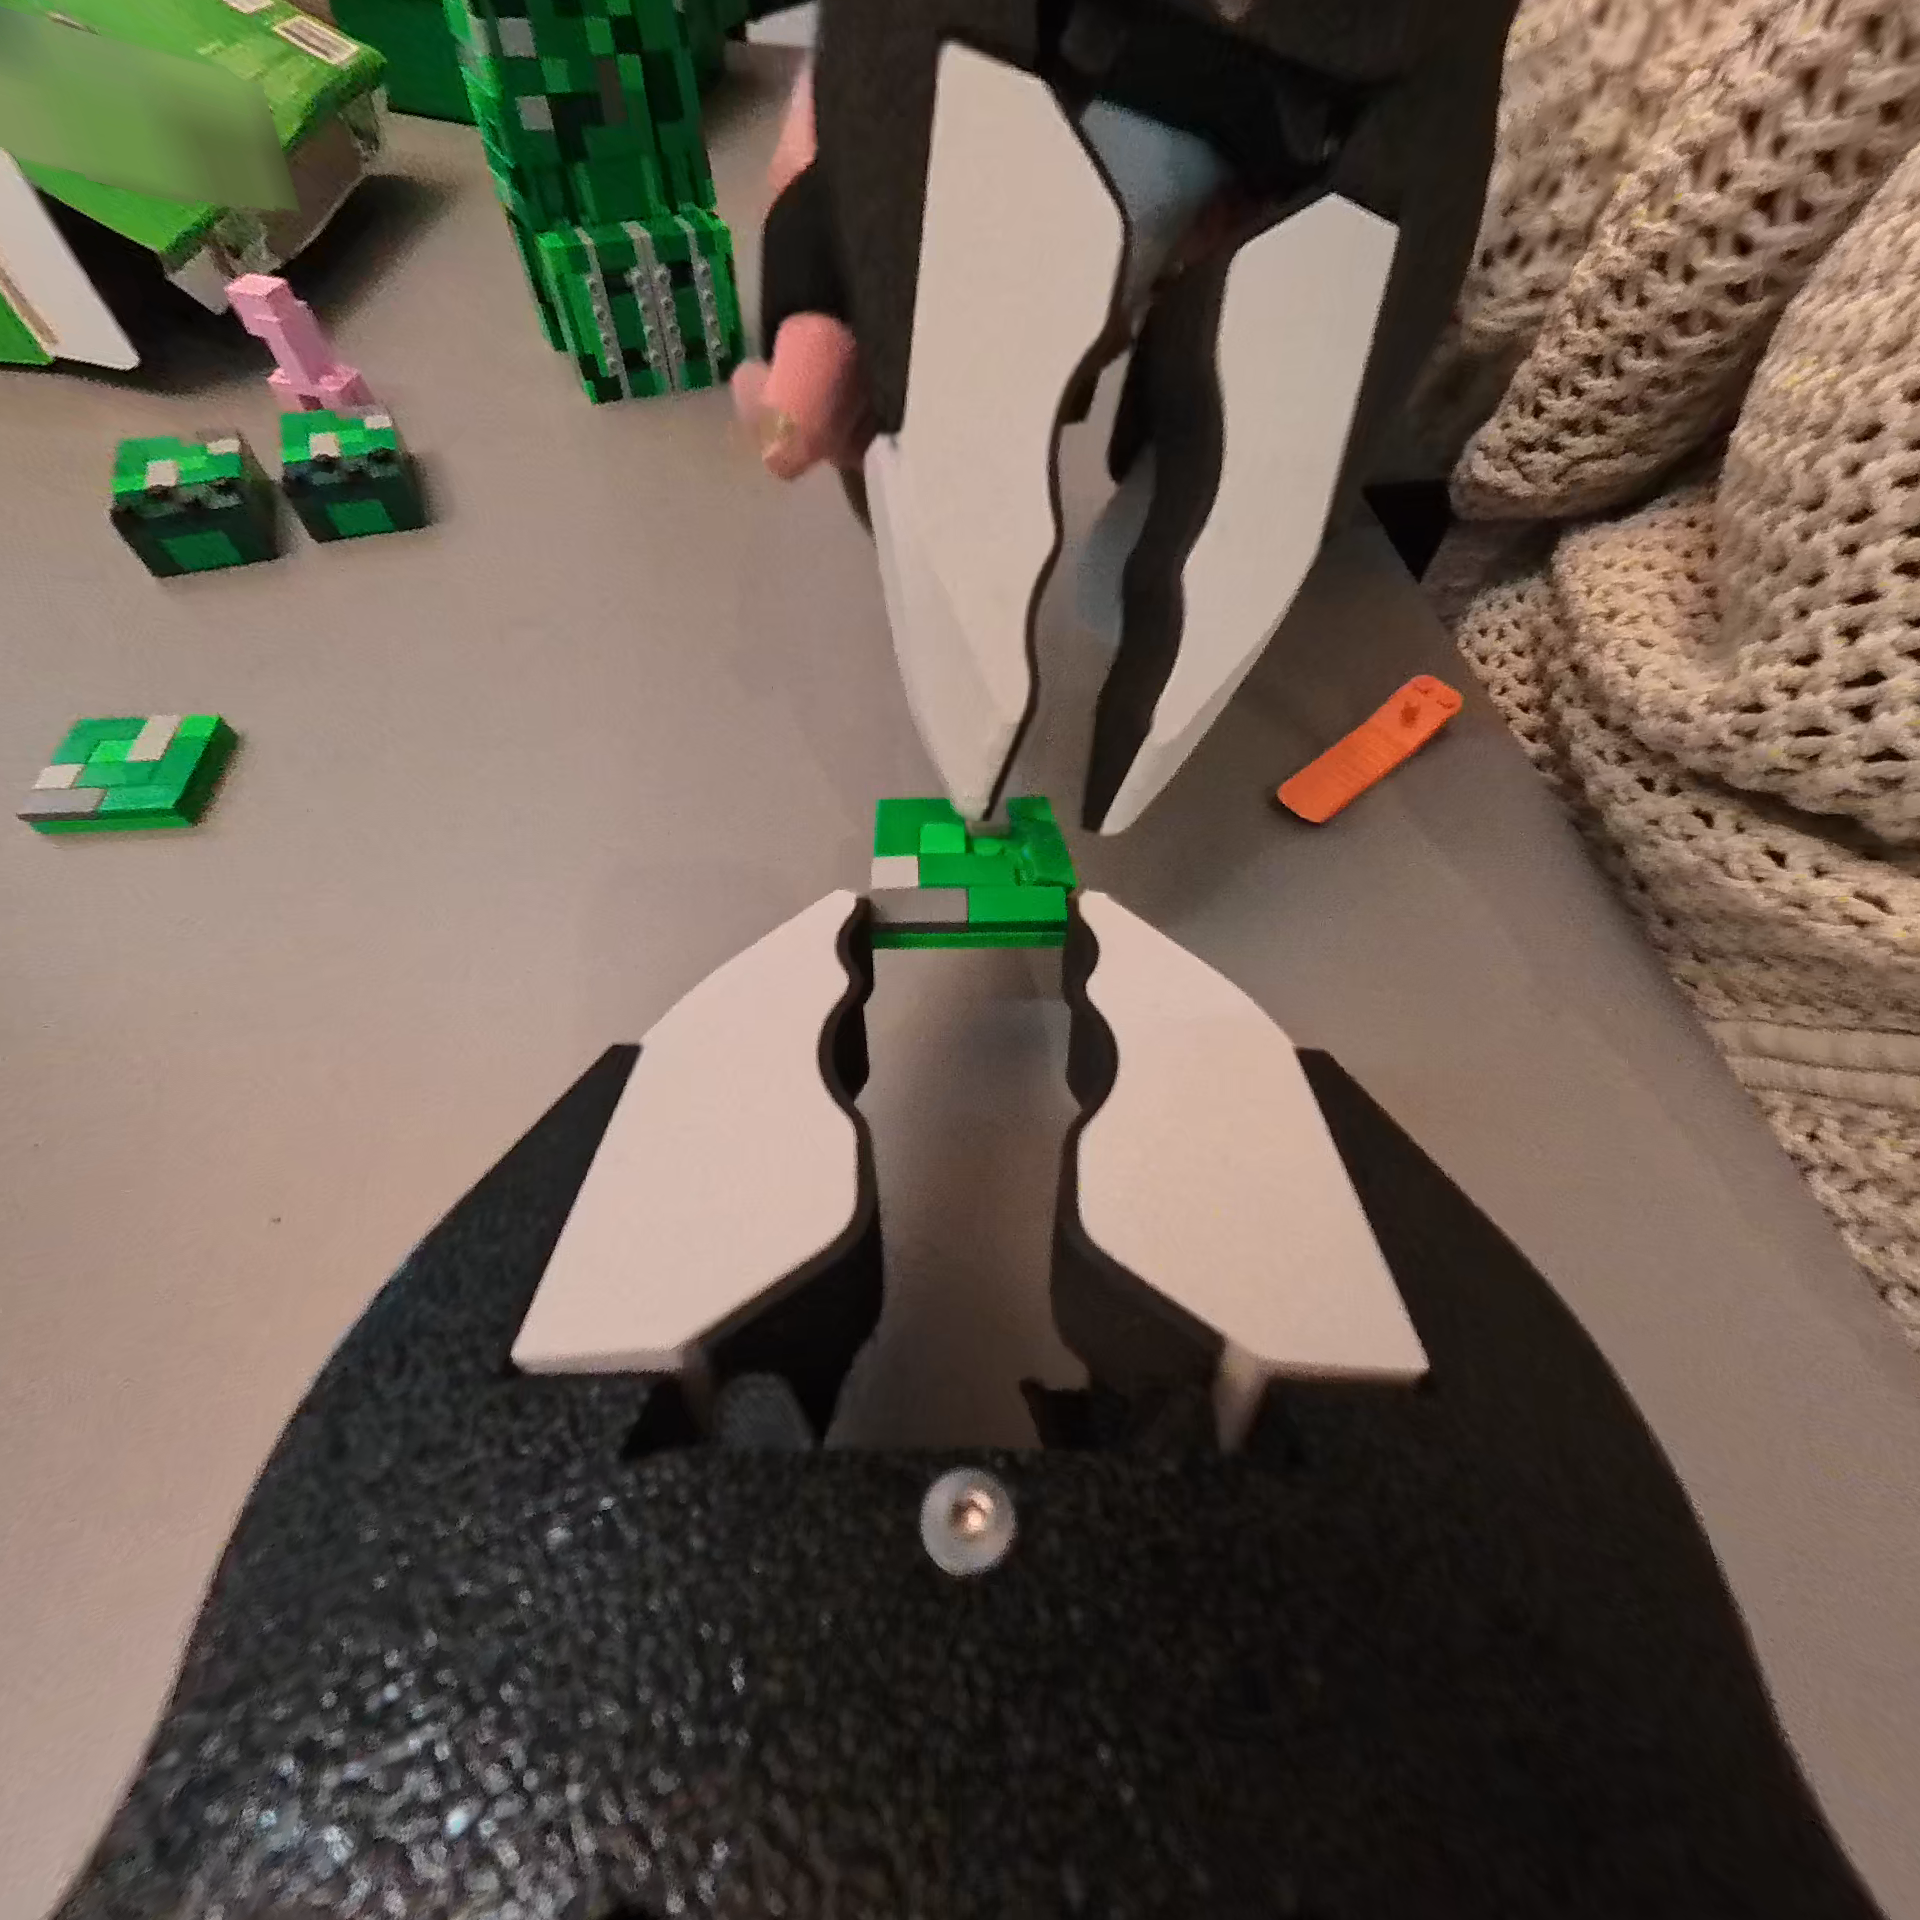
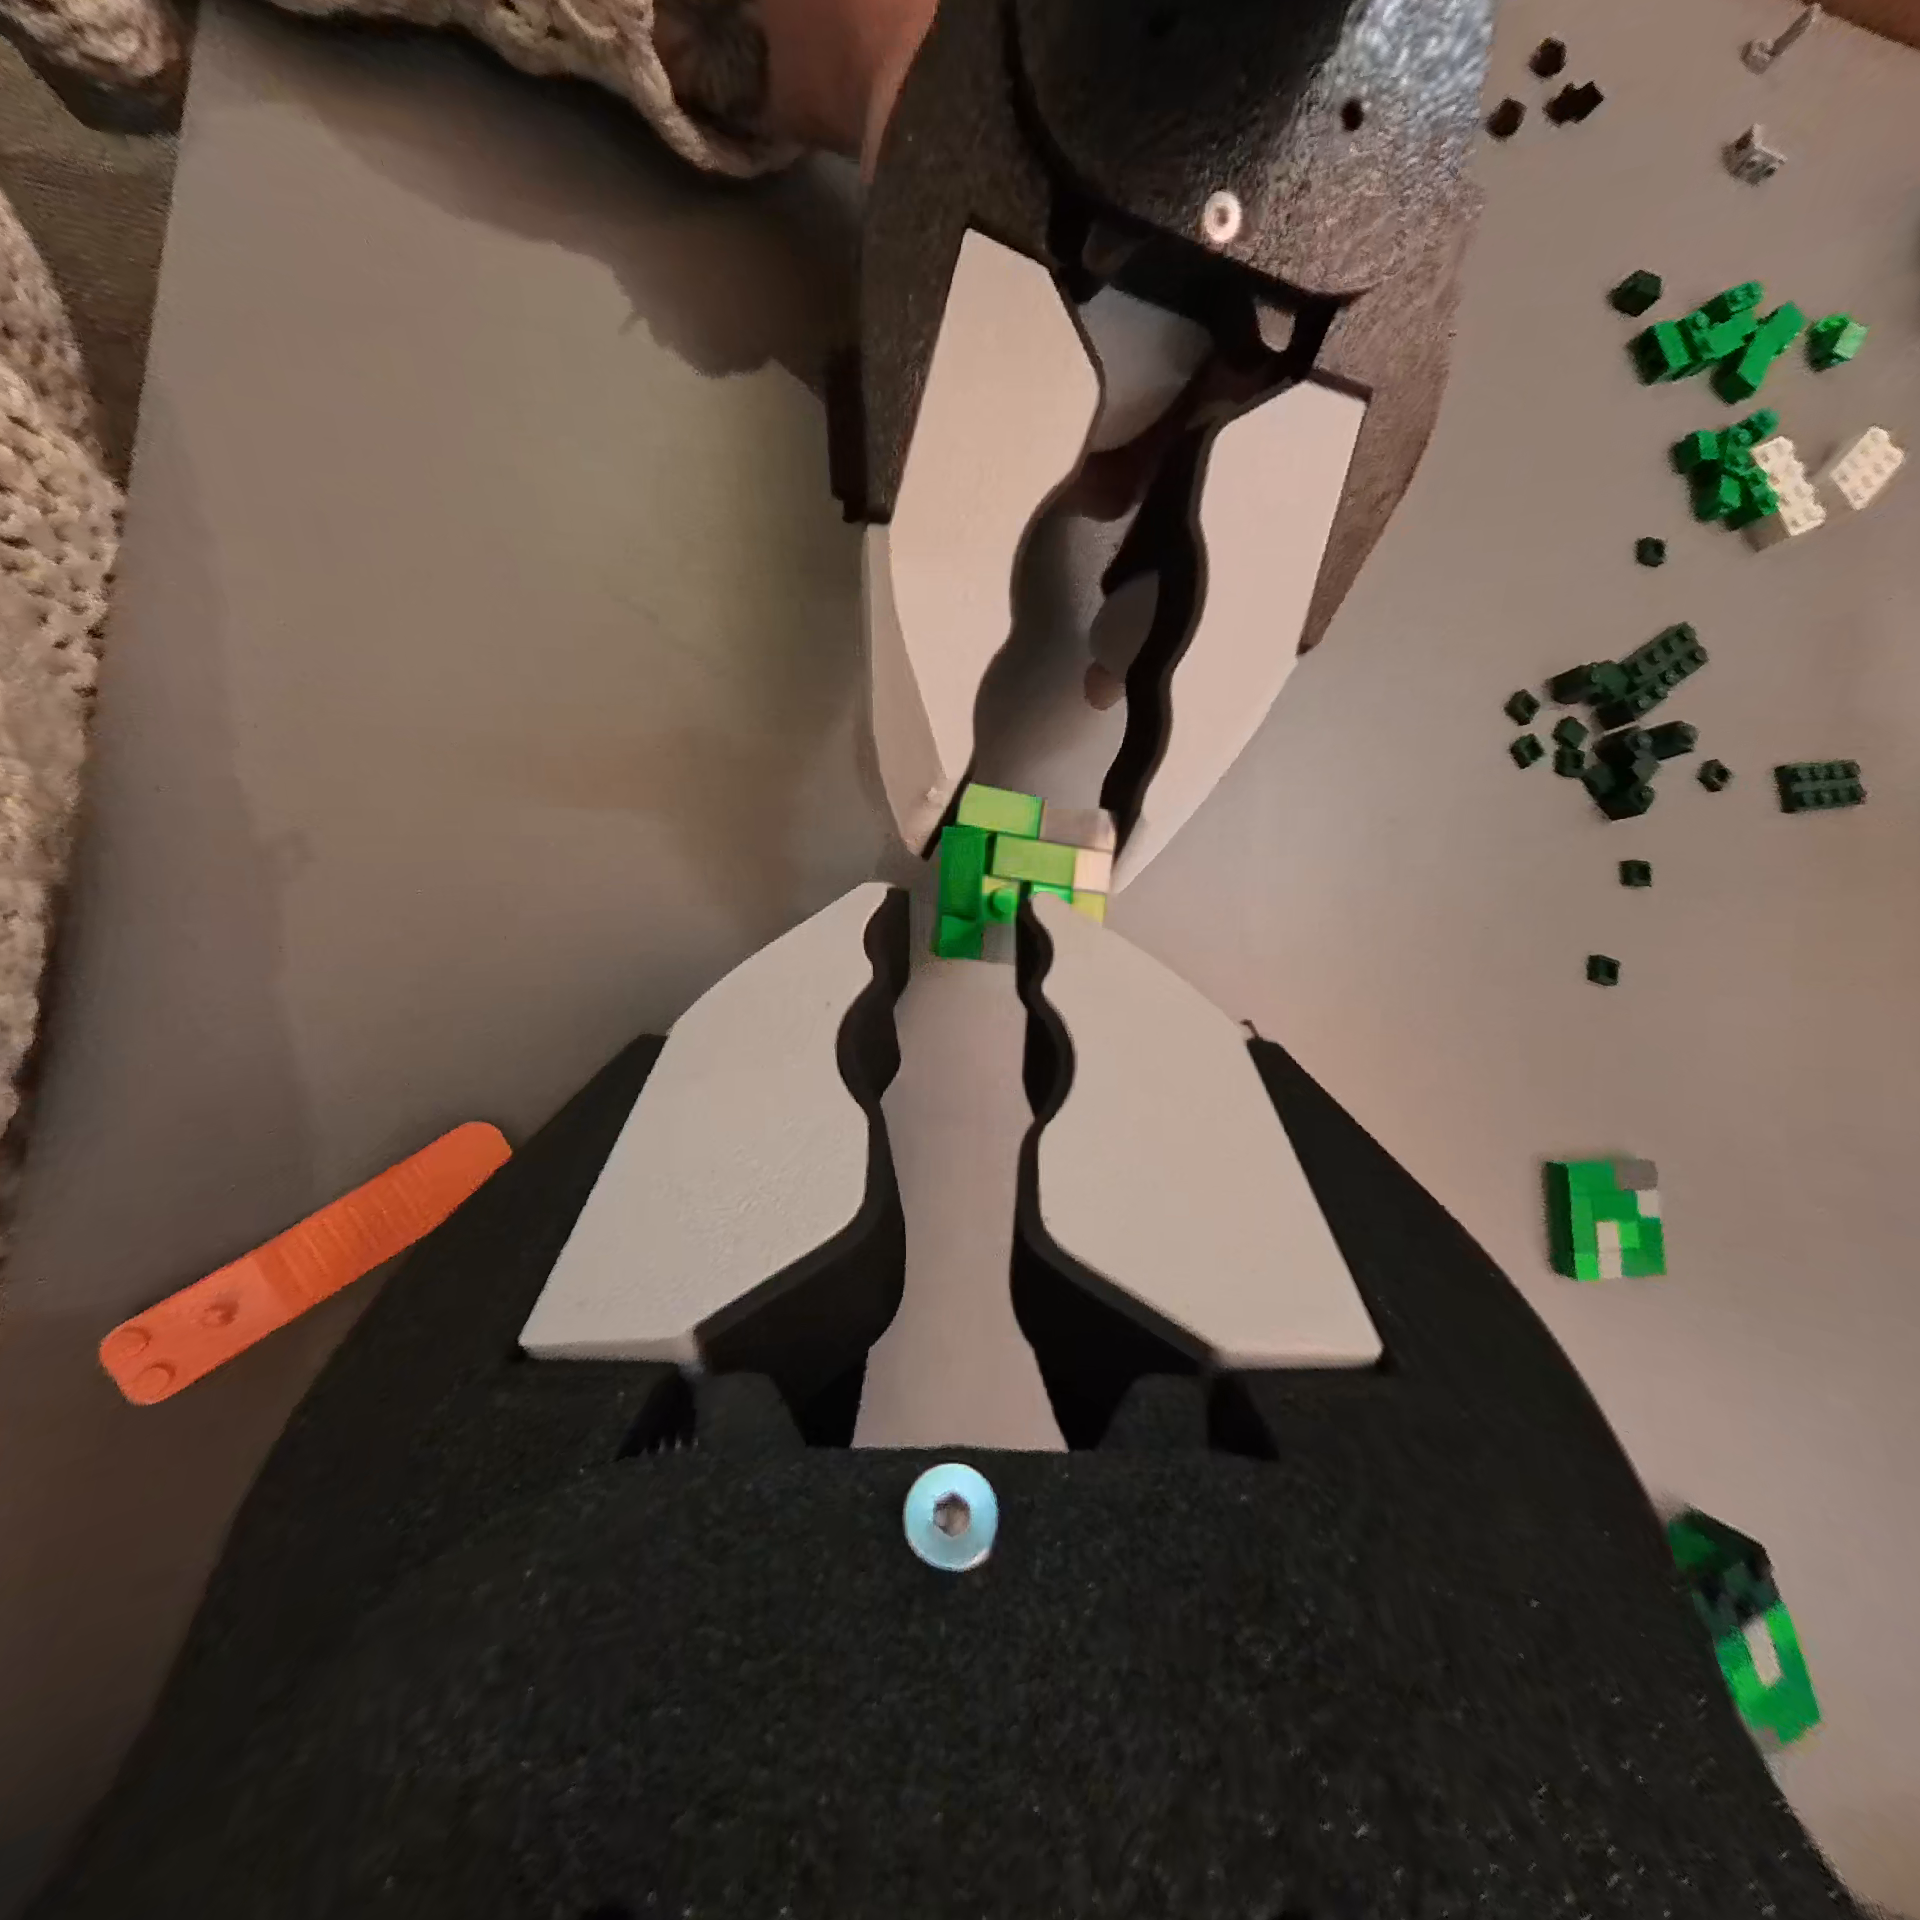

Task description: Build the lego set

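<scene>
A small flat panel [image 1: 971,883] of green and grey tiles lies on the grey table. My left gripper [image 1: 966,909] is shut on it, one finger on each side edge. My right gripper [image 1: 1039,826] comes from the far side with its jaws a little apart. One of its fingertips [image 1: 971,800] rests on the panel's far edge and the other stands on the table just beside the corner. In the right wrist view the panel [image 2: 1039,857] sits between the left gripper [image 2: 1023,831] and the right gripper [image 2: 966,899], whose fingers straddle its near corner.
A tall green creeper figure [image 1: 613,208], two small green cubes [image 1: 197,504], a pink figure [image 1: 296,348] and a second tiled panel [image 1: 130,774] stand to the left. An orange brick separator [image 1: 1371,748] lies near a knit blanket [image 1: 1714,520]. Loose green bricks [image 2: 1725,343] lie scattered. Left and right tips are no more than a few centimetres apart. The orange brick separator [image 1: 1371,748] lies around 12 cm away from my right fingertips. The right camera catches it too, in the right wrist view [image 2: 323,1244].
</scene>
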{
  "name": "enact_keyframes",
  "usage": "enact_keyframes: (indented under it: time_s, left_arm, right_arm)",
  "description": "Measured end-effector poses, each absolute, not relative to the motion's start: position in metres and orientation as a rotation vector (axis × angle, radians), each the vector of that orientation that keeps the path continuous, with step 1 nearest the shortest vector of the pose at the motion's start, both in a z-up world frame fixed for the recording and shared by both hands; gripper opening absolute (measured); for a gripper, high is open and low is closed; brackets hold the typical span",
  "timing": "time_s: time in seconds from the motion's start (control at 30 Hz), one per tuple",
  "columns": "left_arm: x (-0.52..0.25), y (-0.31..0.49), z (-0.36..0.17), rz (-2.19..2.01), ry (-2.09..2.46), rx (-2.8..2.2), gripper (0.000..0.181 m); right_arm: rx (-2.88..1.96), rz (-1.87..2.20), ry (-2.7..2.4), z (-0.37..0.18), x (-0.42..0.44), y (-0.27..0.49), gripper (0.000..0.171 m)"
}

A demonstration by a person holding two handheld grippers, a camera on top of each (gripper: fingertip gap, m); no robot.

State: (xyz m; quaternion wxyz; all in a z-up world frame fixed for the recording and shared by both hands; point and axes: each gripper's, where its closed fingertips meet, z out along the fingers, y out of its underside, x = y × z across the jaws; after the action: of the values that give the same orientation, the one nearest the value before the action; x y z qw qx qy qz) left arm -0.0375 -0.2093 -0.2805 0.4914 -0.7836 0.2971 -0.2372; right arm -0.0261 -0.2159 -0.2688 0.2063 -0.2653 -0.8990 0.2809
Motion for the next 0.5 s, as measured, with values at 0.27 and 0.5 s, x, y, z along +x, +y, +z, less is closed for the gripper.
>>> enact_keyframes:
  time_s: [0.27,0.5]
  left_arm:
    - [-0.054,-0.2,-0.27,-0.637,0.533,-1.878,0.034]
    - [-0.054,-0.201,-0.266,-0.704,0.489,-1.863,0.034]
  right_arm:
    - [-0.422,0.428,-2.039,-0.259,-0.035,-0.197,0.044]
    - [-0.253,0.181,-1.839,-0.26,-0.049,-0.2,0.037]
